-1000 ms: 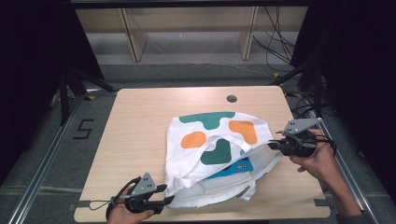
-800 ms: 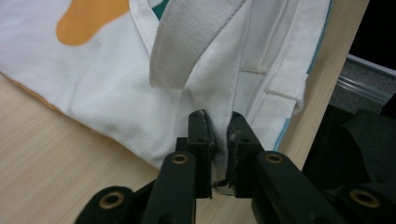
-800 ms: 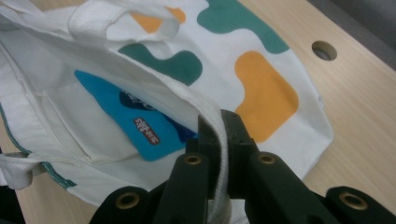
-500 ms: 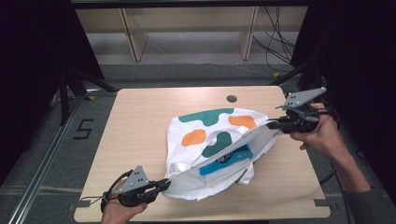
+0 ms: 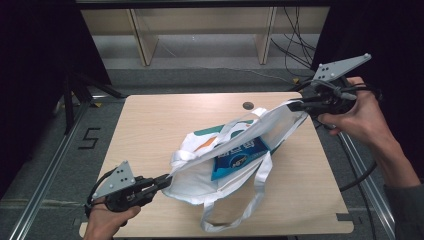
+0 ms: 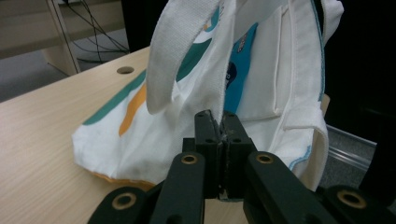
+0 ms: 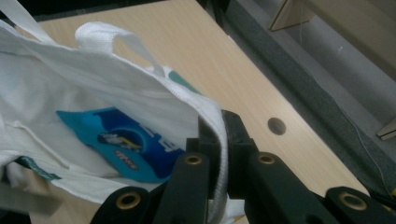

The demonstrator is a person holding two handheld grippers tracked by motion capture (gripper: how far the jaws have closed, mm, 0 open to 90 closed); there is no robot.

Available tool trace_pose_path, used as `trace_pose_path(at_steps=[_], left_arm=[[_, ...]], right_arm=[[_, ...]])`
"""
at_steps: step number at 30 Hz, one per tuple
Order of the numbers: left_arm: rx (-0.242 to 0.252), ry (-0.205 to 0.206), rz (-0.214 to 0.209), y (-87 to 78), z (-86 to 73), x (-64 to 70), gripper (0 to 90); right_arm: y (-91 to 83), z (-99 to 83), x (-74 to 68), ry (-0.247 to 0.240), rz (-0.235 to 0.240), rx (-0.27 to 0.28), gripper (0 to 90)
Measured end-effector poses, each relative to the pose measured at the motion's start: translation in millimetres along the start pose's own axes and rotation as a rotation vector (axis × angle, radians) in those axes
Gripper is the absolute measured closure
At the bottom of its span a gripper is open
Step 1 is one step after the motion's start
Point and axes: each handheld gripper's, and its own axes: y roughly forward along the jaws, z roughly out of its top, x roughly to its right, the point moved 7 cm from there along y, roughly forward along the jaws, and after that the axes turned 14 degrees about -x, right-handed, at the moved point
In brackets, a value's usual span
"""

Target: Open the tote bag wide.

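A white tote bag [image 5: 200, 172] with green and orange patches is stretched open over the wooden table [image 5: 150, 125]. My left gripper [image 5: 164, 181] is shut on the bag's rim at the near left, and the rim [image 6: 219, 105] is pinched between its jaws in the left gripper view. My right gripper [image 5: 294, 106] is raised at the far right, shut on the opposite rim [image 7: 215, 140]. A blue packet [image 5: 239, 156] lies inside the bag, also seen as the blue packet [image 7: 119, 142]. One handle strap [image 5: 245, 200] trails toward the front edge.
A small round hole [image 5: 247, 105] sits near the table's far edge. Wooden shelving [image 5: 200, 30] stands behind the table, with cables on the floor at the back right. Dark curtains flank both sides.
My right gripper has lifted up and back to the right with the rim, raising and opening the bag. The left gripper has kept its hold near the front left.
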Motion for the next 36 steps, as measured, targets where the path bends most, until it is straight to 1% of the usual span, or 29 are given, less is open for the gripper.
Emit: trace_pose_path(at_steps=[1, 3, 4, 5, 6, 7, 8, 9, 10, 11, 12, 13, 15, 16, 17, 19, 21, 22, 24, 26, 27, 28, 29, 30, 32, 33, 34, 35, 36], left_arm=[[0.002, 0.009, -0.001, -5.5, 7.1, 2.7, 87.3], [0.004, 0.019, -0.002, -10.1, 13.4, 5.3, 87.4], [0.009, 0.014, -0.011, -12.8, 16.6, 6.9, 87.6], [0.032, 0.008, -0.011, -15.7, 20.5, 7.2, 87.8], [0.048, 0.008, 0.008, -19.5, 23.8, 5.8, 87.9], [0.039, 0.017, 0.009, -23.6, 26.0, 5.2, 88.0], [0.047, 0.009, -0.005, -28.2, 29.3, 5.0, 87.9], [0.047, 0.009, -0.005, -28.2, 29.3, 5.0, 87.9], [0.074, 0.009, 0.001, -33.7, 36.4, 2.4, 87.9], [0.075, 0.004, 0.002, -35.2, 38.7, 1.8, 87.9], [0.081, 0.001, -0.003, -36.3, 42.3, 0.3, 87.9], [0.084, 0.004, -0.003, -36.1, 46.0, -2.3, 87.9], [0.085, -0.011, -0.002, -32.3, 53.0, -10.0, 87.8], [0.093, -0.023, -0.012, -29.9, 56.6, -14.8, 87.5], [0.117, -0.042, -0.015, -27.8, 60.6, -20.2, 86.8], [0.133, -0.050, -0.008, -23.0, 67.1, -28.3, 86.3], [0.146, -0.061, -0.027, -17.1, 74.0, -31.0, 83.7], [0.143, -0.052, -0.022, -15.1, 75.9, -31.5, 83.9], [0.136, -0.043, -0.034, -8.9, 79.7, -28.9, 81.6], [0.116, -0.030, -0.010, -3.5, 81.1, -28.0, 84.9], [0.110, -0.030, -0.016, -2.0, 81.9, -26.3, 87.9], [0.115, -0.038, -0.024, -2.2, 83.0, -24.0, 88.4], [0.100, -0.016, -0.022, -4.1, 83.6, -21.2, 88.6], [0.096, -0.009, -0.020, -5.9, 84.0, -19.7, 88.6], [0.114, -0.014, -0.023, -13.1, 87.1, -17.9, 88.7], [0.120, -0.016, -0.008, -17.8, 88.8, -18.6, 88.7], [0.132, -0.025, -0.018, -22.3, 91.1, -18.1, 88.8], [0.140, -0.029, -0.023, -26.9, 93.7, -18.0, 88.8], [0.153, -0.030, -0.016, -31.7, 97.4, -17.9, 88.8]], right_arm=[[-6.5, 4.5, 2.0, -0.001, -0.002, 0.001, 88.9], [-10.9, 8.4, 3.4, -0.018, -0.010, 0.012, 88.8], [-14.2, 10.2, 3.3, -0.024, -0.011, 0.016, 88.9], [-18.0, 11.9, 3.5, -0.024, -0.021, 0.027, 88.9], [-21.5, 12.8, 0.9, -0.015, -0.016, 0.031, 88.9], [-25.4, 13.3, -0.2, -0.018, -0.006, 0.034, 88.9], [-29.0, 14.1, -1.6, -0.020, -0.002, 0.045, 88.9], [-32.0, 15.0, -0.6, -0.033, -0.015, 0.060, 88.9], [-34.1, 14.3, -1.4, -0.019, -0.005, 0.054, 88.9], [-35.3, 13.9, -1.1, -0.018, 0.003, 0.049, 88.9], [-35.3, 14.0, -0.9, -0.002, 0.004, 0.053, 88.9], [-35.2, 14.5, 3.1, -0.017, -0.009, 0.054, 88.9], [-31.3, 15.6, 7.3, 0.014, -0.008, 0.053, 88.9], [-29.6, 15.8, 11.6, 0.019, -0.015, 0.042, 88.9], [-27.1, 16.6, 16.1, 0.032, -0.019, 0.043, 88.9], [-24.0, 17.5, 26.3, 0.061, -0.027, 0.032, 88.9], [-21.1, 18.8, 37.1, 0.072, -0.037, 0.011, 88.9], [-19.1, 20.0, 43.1, 0.083, -0.045, 0.003, 88.8], [-16.4, 21.6, 50.6, 0.104, -0.049, -0.004, 88.9], [-10.7, 24.2, 57.3, 0.129, -0.063, -0.001, 88.8], [-9.8, 24.6, 58.9, 0.126, -0.062, -0.014, 88.9], [-9.9, 25.2, 58.3, 0.121, -0.053, -0.021, 88.9], [-11.6, 26.2, 57.2, 0.122, -0.056, -0.014, 88.8], [-14.5, 26.4, 54.9, 0.116, -0.057, -0.011, 88.8], [-18.6, 25.5, 52.5, 0.109, -0.069, 0.005, 88.9], [-21.3, 23.3, 50.8, 0.107, -0.064, -0.002, 88.9], [-23.3, 22.1, 49.5, 0.108, -0.061, 0.009, 88.9], [-26.2, 20.3, 49.2, 0.095, -0.057, 0.006, 88.9], [-28.3, 18.9, 47.1, 0.097, -0.039, 0.004, 88.9]])
